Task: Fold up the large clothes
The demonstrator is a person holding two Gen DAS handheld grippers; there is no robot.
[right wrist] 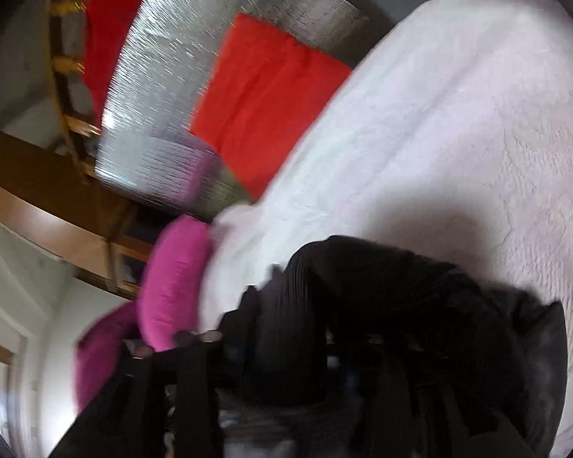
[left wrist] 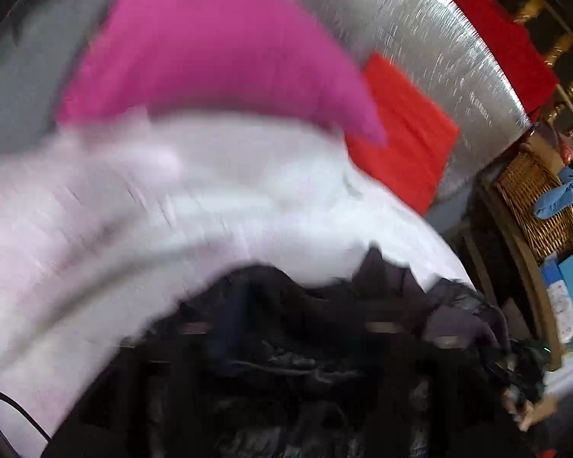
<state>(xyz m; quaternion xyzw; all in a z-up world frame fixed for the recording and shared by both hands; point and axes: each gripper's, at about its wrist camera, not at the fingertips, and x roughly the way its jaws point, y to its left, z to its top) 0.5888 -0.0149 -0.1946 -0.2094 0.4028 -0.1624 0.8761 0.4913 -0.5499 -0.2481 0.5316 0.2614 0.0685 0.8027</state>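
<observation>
My right tongs [right wrist: 286,347] are buried in the bunched black ribbed knit garment [right wrist: 363,305]; they look to have a grip on it, though I cannot tell their gap. My left tongs [left wrist: 286,347] are likewise hidden under the same dark cloth [left wrist: 286,343], state unclear. It seems soft, limp and light; I'd take a hem or shoulder seam. It lies on the pale pink fuzzy blanket [right wrist: 458,114], with open room there; the magenta pillow [right wrist: 172,282] and flat red cloth [right wrist: 263,103] crowd one edge.
</observation>
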